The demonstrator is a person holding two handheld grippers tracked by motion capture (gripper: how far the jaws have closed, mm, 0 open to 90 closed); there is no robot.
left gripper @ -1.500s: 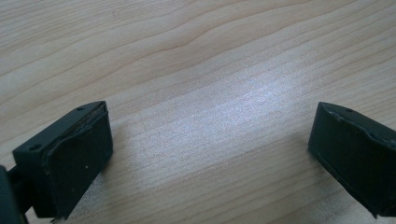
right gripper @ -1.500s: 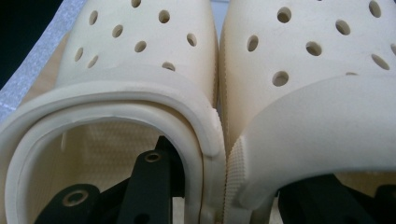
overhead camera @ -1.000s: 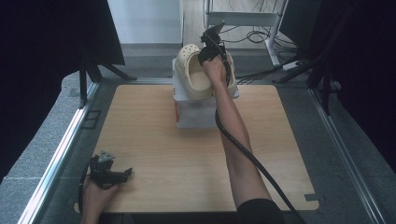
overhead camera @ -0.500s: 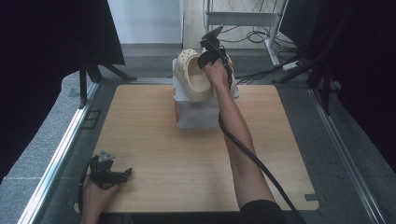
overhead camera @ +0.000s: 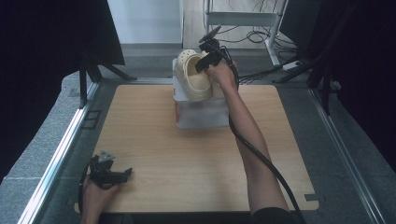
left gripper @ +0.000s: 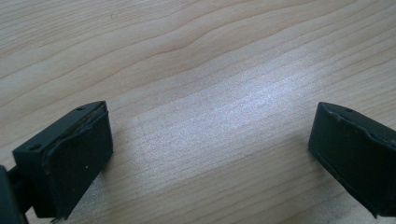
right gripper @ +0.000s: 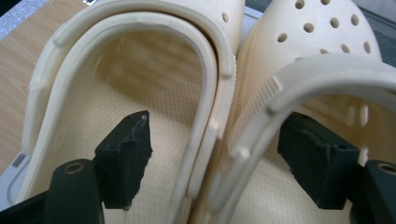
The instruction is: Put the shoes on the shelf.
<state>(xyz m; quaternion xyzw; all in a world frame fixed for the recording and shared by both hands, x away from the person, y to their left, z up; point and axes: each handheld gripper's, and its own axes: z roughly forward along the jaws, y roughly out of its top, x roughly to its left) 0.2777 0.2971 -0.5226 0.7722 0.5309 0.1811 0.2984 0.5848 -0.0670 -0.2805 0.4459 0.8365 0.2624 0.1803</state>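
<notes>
Wood table point(overhead camera: 154, 140) under; clogs point(overhead camera: 194, 79) lie on box point(overhead camera: 201, 114), their side walls between R gripper point(right gripper: 215, 154) jaws, just opened, pads clear: likely release. L gripper point(left gripper: 210, 154) wide, idle.

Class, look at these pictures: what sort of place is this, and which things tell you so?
Probably a lab or workshop recording station: a bare wooden table in a metal frame, dark curtains at the sides, and loose cables on the floor behind.

The white box point(overhead camera: 201, 112) stands at the table's point(overhead camera: 154, 154) far edge; two cream clogs point(overhead camera: 194, 77) on it block its top, their touching side walls between the right gripper's point(overhead camera: 205, 58) just-opened jaws; nearer than the box, bare wood lies free.
</notes>
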